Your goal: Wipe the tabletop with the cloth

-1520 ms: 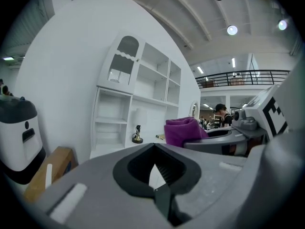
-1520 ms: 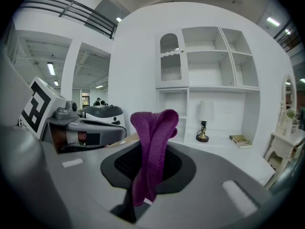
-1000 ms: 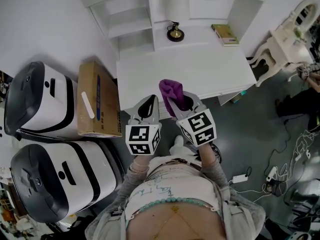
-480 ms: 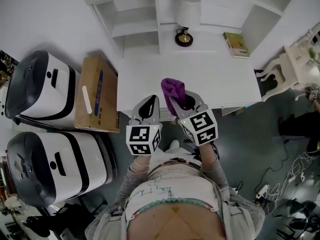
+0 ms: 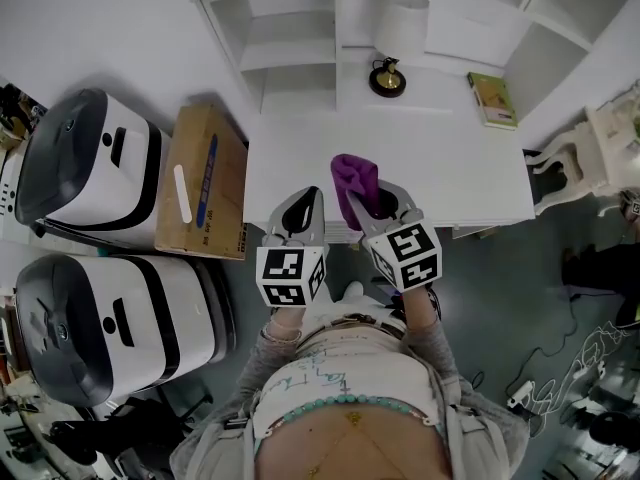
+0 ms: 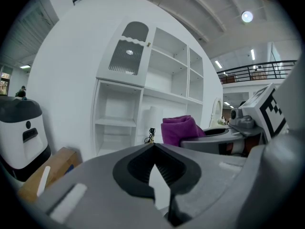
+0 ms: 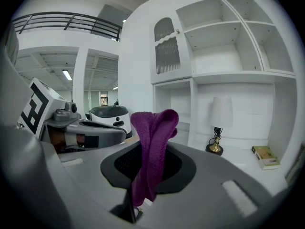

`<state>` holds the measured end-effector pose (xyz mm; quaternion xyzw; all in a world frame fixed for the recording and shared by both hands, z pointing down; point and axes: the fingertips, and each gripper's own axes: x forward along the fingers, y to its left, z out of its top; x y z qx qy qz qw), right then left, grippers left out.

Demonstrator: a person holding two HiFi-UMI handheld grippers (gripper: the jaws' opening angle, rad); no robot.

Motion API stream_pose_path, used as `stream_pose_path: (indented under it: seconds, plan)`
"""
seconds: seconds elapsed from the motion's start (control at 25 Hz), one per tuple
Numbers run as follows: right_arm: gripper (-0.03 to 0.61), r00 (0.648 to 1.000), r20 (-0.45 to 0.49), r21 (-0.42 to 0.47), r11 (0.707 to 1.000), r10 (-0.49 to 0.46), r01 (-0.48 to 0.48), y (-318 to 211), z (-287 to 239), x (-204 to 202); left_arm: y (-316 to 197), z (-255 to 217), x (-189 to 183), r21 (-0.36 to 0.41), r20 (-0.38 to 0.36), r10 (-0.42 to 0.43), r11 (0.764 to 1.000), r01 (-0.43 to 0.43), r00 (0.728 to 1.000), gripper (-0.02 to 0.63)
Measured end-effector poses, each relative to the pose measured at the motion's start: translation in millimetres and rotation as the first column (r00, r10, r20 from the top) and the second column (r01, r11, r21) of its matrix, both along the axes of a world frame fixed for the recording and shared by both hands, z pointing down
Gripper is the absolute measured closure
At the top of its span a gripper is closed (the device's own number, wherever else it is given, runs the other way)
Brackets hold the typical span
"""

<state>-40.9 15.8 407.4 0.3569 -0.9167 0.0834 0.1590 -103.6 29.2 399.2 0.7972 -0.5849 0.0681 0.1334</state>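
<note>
Left of the left gripper (image 5: pixel 306 202), off the table: cardboard box (image 5: pixel 205 183). Left gripper clenched tip to tip, nothing between, poised over the tabletop's (image 5: pixel 450 173) near edge. Just right of it, right gripper (image 5: pixel 372 200) clamped on the purple cloth (image 5: pixel 352 173), folded, long axis upright, seemingly not yet on the surface. Ahead and rightward of both: bare white top, widest room to the right. Far beyond: lamp (image 5: pixel 389 73), then book (image 5: pixel 493 99), limits for the sweep.
</note>
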Motion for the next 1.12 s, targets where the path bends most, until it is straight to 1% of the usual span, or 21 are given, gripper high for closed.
stream_pose_path:
  seconds: [0.32, 0.68, 1.12]
  plan:
    - [0.494, 0.999, -0.013, -0.006, 0.999, 0.041, -0.042, -41, 4, -26, -46, 2, -23, -0.003, 0.003, 0.051, 0.999, -0.051, 0.999, 0.609]
    - [0.494, 0.998, -0.029, -0.022, 0.998, 0.058, -0.058, -91, 11, -75, -99, 7, -67, -0.016, 0.003, 0.085, 0.996, -0.085, 0.996, 0.609]
    - [0.494, 0.996, -0.065, -0.057, 0.996, 0.066, -0.069, -133, 30, -123, -135, 22, -108, -0.037, -0.007, 0.11, 0.993, -0.11, 0.994, 0.609]
